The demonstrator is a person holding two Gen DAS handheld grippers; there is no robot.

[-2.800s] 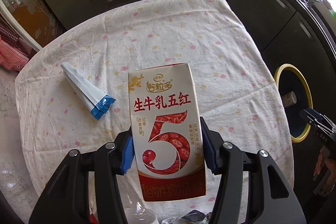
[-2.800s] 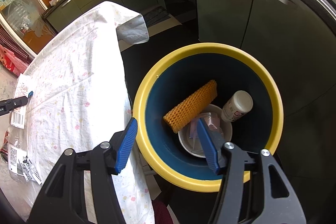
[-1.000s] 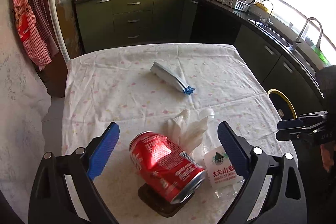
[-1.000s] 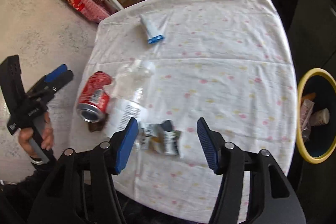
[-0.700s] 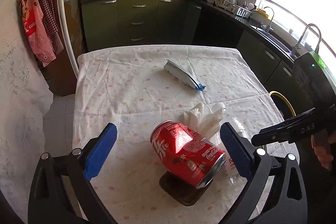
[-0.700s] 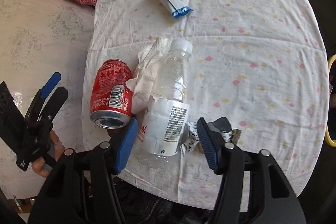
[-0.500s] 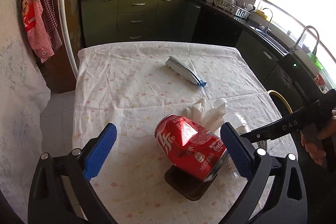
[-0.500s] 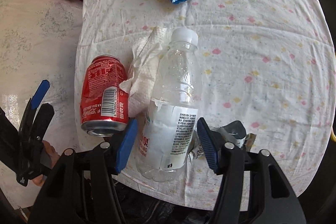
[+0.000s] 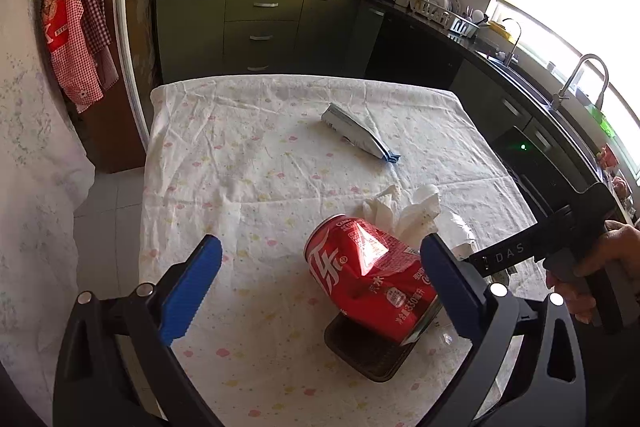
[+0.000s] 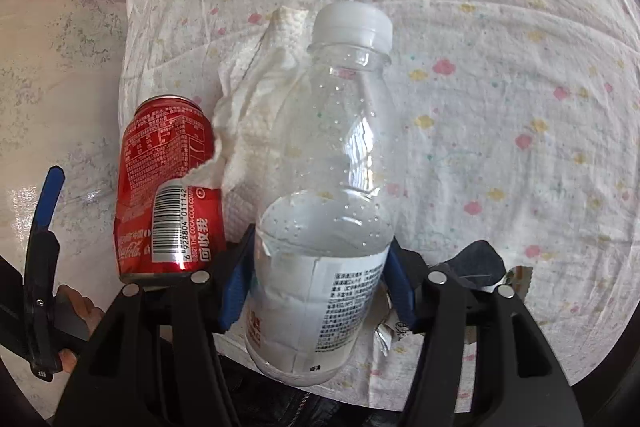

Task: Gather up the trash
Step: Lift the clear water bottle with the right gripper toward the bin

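My right gripper (image 10: 318, 277) has its blue pads against both sides of a clear plastic bottle (image 10: 332, 183) with a white cap, lying on the flowered tablecloth (image 10: 500, 107). A dented red cola can (image 10: 168, 187) lies just left of it, with a crumpled white tissue (image 10: 256, 95) between them. In the left wrist view my left gripper (image 9: 320, 279) is open and empty above the table, with the red can (image 9: 372, 275) between its fingers and nearer the right one. A white and blue wrapper (image 9: 358, 139) lies farther back.
The can rests partly on a small dark tray (image 9: 368, 351). A crumpled foil wrapper (image 10: 480, 267) lies right of the bottle. Kitchen cabinets (image 9: 260, 31) stand beyond the table. A sink counter (image 9: 540, 95) runs along the right. Red checked aprons (image 9: 76, 11) hang at the left.
My right gripper has moved in from above the table and closed on the bottle. My left gripper has drifted left, so the can now sits toward its right finger.
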